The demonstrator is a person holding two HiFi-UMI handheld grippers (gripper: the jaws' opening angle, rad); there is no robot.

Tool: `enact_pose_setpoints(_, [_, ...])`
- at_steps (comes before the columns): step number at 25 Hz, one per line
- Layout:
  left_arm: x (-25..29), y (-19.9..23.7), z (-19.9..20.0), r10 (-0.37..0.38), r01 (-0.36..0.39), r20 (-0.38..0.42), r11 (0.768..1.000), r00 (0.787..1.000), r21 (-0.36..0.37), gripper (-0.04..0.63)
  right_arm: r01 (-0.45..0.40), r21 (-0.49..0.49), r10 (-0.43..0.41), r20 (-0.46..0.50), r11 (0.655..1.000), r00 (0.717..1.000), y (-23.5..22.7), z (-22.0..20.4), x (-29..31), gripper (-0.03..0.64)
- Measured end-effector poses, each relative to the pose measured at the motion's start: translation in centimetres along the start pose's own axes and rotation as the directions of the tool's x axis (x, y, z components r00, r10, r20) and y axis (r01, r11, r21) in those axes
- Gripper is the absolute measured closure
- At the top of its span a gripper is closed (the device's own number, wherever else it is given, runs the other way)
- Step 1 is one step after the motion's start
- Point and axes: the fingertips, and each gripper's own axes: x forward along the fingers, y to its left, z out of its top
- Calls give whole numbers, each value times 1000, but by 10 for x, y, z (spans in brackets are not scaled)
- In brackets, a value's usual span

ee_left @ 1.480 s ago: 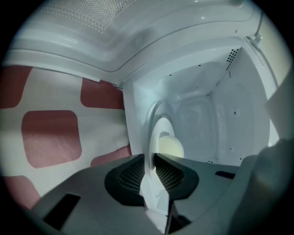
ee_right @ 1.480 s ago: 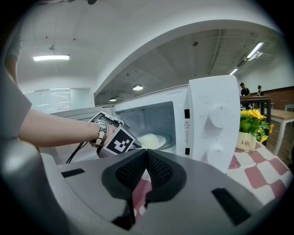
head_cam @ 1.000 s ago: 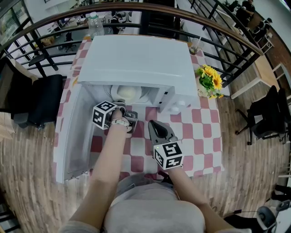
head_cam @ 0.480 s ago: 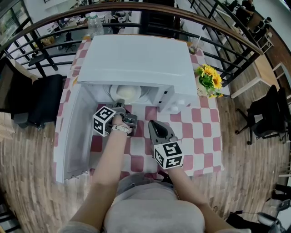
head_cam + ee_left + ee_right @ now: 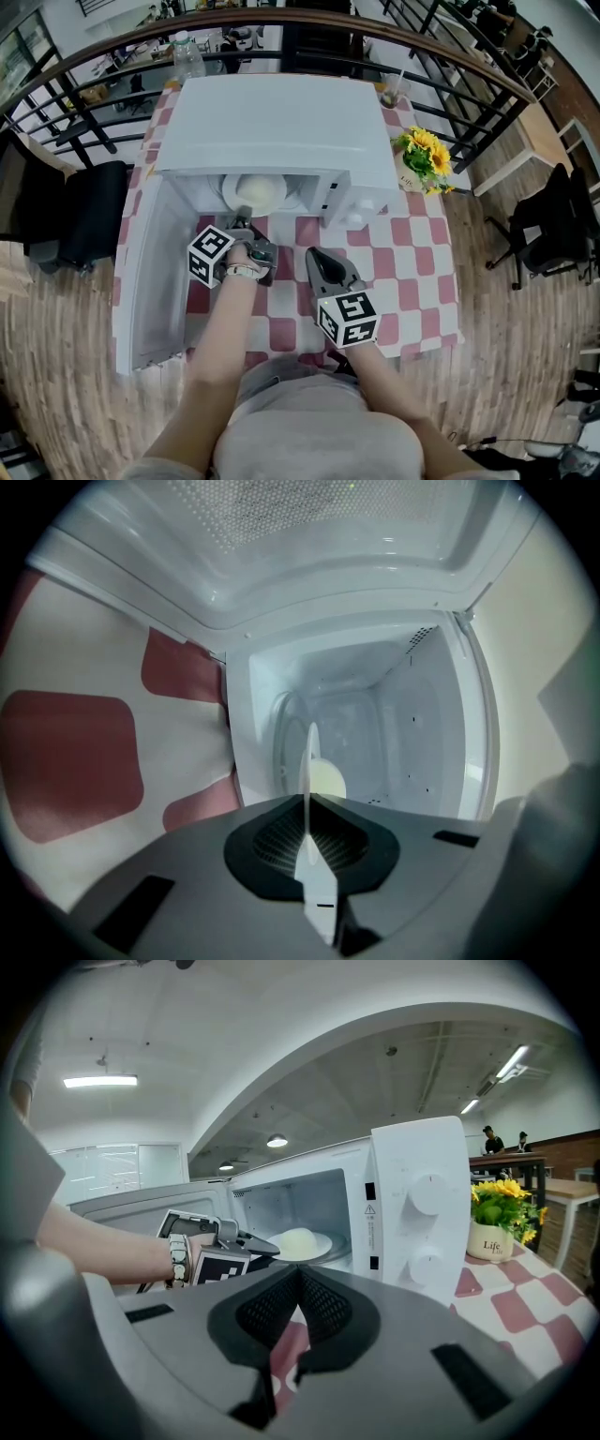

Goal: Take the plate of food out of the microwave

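A white plate [image 5: 255, 192] with a pale mound of food [image 5: 297, 1239] sits in the open white microwave [image 5: 272, 122]. My left gripper [image 5: 242, 221] reaches into the oven's mouth, turned on its side. It is shut on the plate's near rim [image 5: 307, 761], which runs edge-on between the pads. In the right gripper view the left gripper [image 5: 246, 1245] touches the plate's [image 5: 322, 1245] front left edge. My right gripper [image 5: 320, 259] hovers over the checked cloth before the microwave, shut with nothing in it [image 5: 298, 1277].
The microwave door [image 5: 150, 272] hangs open to the left, beside my left arm. A pot of yellow flowers [image 5: 420, 159] stands right of the oven. A red and white checked cloth [image 5: 403, 272] covers the table. A railing [image 5: 450, 66] runs behind.
My left gripper has drawn slightly back toward me at the oven's mouth. The right gripper has stayed where it was.
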Motion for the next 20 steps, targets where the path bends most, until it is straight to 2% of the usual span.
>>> enact_pose_setpoints(7, [-12,-9,-6,-46,46,-3,999,999,11,580,-15,-2,15,43,1000,999,6,9,-6,594])
enact_pose_setpoints(12, [-22,-12,-13,-64,64,-8,998,998,16,580,-38,-46,42,87,998,995,13,15,-13,594])
enact_pose_setpoints(20, [-38,-28,-24,-112,112,-23,993,993,27,580,-28,-74,38,144,997,989,16,28,-20,594])
